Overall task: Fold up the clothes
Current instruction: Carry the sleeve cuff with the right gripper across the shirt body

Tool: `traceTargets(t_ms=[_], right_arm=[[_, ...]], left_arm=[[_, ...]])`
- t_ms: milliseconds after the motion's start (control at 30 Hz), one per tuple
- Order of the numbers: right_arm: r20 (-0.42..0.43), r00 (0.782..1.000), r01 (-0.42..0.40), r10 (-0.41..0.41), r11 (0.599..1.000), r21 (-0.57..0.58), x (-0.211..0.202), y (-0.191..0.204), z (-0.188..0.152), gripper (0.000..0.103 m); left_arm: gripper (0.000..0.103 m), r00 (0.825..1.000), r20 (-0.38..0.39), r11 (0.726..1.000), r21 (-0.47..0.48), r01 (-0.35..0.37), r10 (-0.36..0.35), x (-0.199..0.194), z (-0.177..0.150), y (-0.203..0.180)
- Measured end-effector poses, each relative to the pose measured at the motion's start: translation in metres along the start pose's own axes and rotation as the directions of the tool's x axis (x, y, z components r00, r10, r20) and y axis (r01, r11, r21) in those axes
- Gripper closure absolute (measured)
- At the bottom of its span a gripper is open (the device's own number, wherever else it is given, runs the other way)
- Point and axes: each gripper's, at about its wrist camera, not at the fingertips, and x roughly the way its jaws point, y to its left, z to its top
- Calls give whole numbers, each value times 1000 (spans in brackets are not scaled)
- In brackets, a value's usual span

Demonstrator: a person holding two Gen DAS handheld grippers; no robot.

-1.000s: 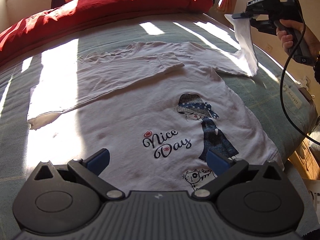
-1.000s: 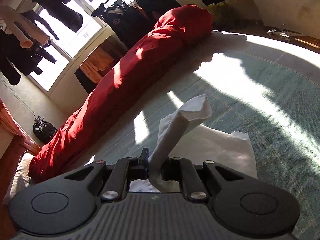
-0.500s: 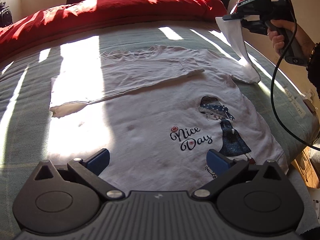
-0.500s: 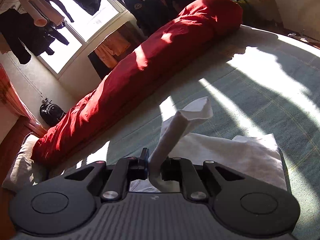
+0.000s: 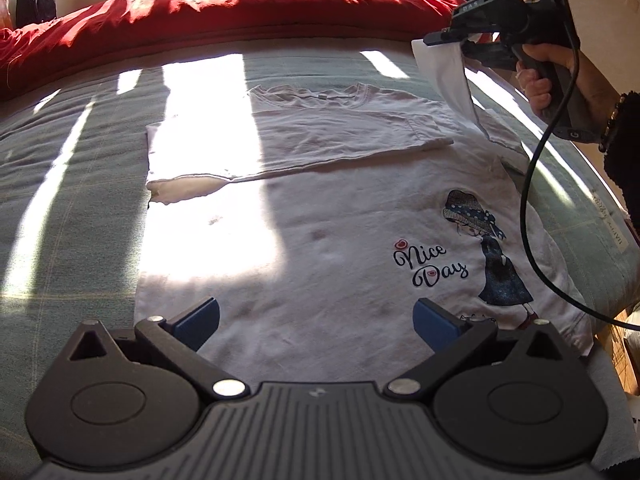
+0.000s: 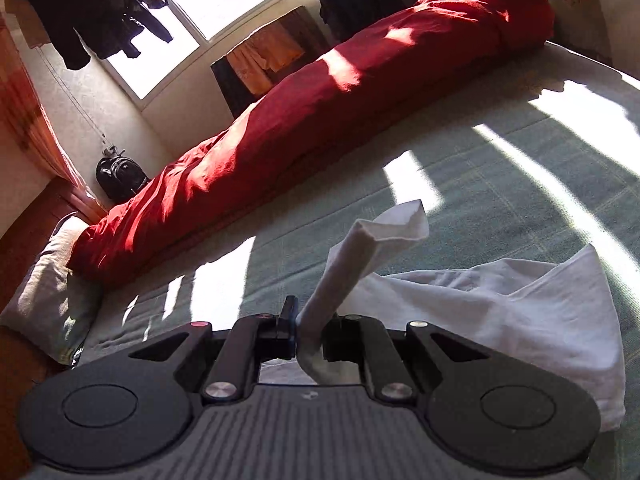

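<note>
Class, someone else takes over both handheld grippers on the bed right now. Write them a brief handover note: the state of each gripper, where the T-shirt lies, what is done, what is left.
Left gripper: open, empty, above the hem end of the white T-shirt.
Right gripper: shut on the sleeve, held lifted off the bed.
T-shirt: spread print-up on the green bed cover, collar toward the red duvet.
Done: the far side is already folded in over the body.
Left: lay the held sleeve inward across the shirt, probably fold the near side to match, then fold it lengthwise.
</note>
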Motion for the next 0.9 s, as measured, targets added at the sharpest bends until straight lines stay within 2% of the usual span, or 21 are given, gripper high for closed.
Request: traceTargets(t_ms=[500,900], right_arm=[[-64,998,-19,10,988,-155,53,60,-34,90],[-137,990,-21,-21,954,-298,85,101,-68,90]], left_arm=[[1,999,-14,999,-37,-34,34,-5,0,21],[1,999,-17,997,-62,-38,37,-5,-3,30]])
